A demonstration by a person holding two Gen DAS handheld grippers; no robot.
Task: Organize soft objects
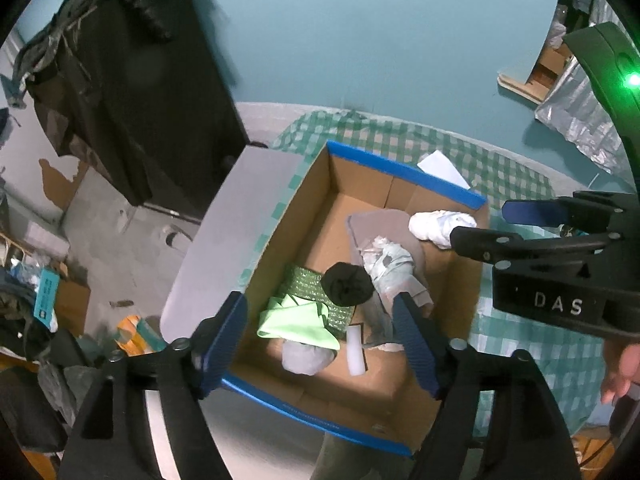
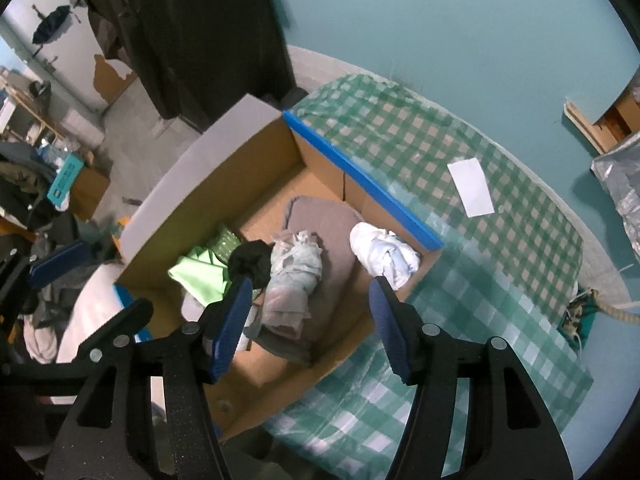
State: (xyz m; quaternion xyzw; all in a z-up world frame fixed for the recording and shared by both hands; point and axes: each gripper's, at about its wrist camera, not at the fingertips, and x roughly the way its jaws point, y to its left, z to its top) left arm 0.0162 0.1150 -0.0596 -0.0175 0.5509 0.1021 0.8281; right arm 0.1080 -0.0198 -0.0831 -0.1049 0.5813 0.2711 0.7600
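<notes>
An open cardboard box [image 1: 404,170] [image 2: 360,178] with blue-taped rims stands on a green checked cloth. Inside lie a grey-brown folded cloth [image 2: 320,216], a pale rolled bundle [image 1: 386,264] [image 2: 296,270], a black sock ball [image 1: 346,284] [image 2: 250,262], a light green cloth [image 1: 296,318] [image 2: 200,270] and a white crumpled cloth [image 1: 436,226] [image 2: 384,254] in the far right corner. My left gripper [image 1: 320,332] hangs open above the box's left half, holding nothing. My right gripper [image 2: 311,292] [image 1: 478,224] is open over the right half, also holding nothing.
A white paper sheet [image 2: 470,186] [image 1: 440,166] lies on the checked table [image 2: 500,280] beyond the box. A grey box flap [image 1: 224,240] sticks out to the left. Dark clothes hang at the upper left, and clutter covers the floor on the left. A hand [image 1: 624,368] shows at the right edge.
</notes>
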